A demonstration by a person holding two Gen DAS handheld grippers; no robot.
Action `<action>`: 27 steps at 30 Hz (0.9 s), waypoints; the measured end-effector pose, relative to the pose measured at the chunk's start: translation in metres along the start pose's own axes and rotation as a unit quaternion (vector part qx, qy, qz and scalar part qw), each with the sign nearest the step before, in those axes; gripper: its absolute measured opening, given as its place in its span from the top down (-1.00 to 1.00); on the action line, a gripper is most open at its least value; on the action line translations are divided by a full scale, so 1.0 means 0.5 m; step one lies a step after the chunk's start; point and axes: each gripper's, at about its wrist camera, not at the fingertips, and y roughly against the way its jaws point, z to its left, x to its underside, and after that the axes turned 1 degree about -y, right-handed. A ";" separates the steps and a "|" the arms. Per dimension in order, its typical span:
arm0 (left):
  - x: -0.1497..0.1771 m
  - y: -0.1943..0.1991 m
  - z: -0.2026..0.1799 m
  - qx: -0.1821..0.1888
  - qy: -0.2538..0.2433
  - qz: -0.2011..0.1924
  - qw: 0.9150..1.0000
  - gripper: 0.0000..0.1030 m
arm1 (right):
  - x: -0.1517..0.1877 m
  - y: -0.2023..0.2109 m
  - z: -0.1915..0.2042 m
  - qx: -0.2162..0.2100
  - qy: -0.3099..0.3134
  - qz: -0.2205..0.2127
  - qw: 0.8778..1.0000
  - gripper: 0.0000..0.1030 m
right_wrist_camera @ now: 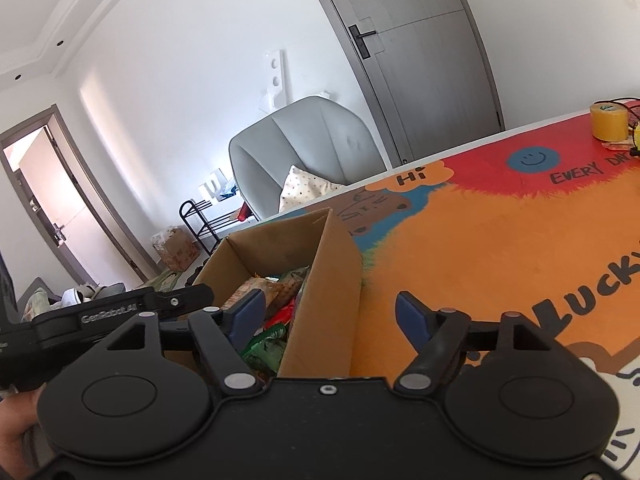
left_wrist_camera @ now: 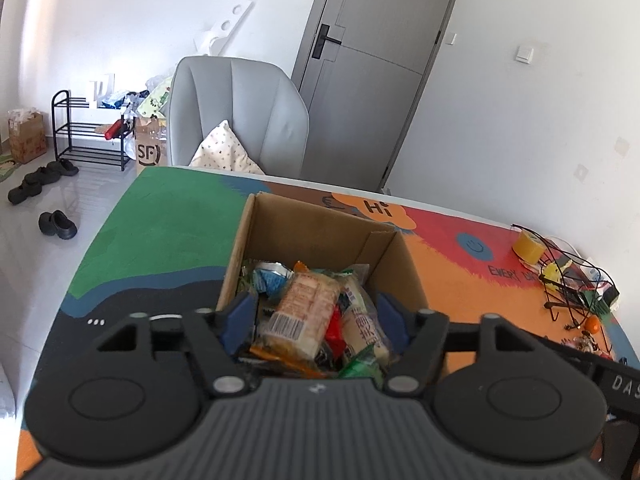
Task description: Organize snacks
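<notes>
Our left claw (left_wrist_camera: 316, 316) tilts down over the cardboard box (left_wrist_camera: 280, 220), spread wide around the snacks (left_wrist_camera: 308, 312); our right claw (right_wrist_camera: 330, 316) gapes, straddling its wall.

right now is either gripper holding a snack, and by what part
Nothing is held. The left gripper and right gripper both stand open; the snacks lie loose in the cardboard box.

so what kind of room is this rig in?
Most likely a lived-in home, a living or entry area. A grey armchair with a cushion stands behind the painted table, a shoe rack with slippers beside it sits by the wall, and there is an interior door.
</notes>
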 end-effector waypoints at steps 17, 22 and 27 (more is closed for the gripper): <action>0.029 0.099 -0.031 0.012 -0.013 -0.017 1.000 -0.89 | 0.011 0.111 -0.008 0.031 0.009 -0.032 0.999 -1.00; 0.033 0.123 -0.044 0.012 -0.020 -0.018 1.000 -0.91 | 0.018 0.146 -0.018 0.038 0.002 -0.038 0.999 -1.00; 0.042 0.156 -0.053 0.022 -0.025 -0.023 0.999 -0.91 | 0.022 0.188 -0.017 0.045 0.004 -0.050 0.998 -1.00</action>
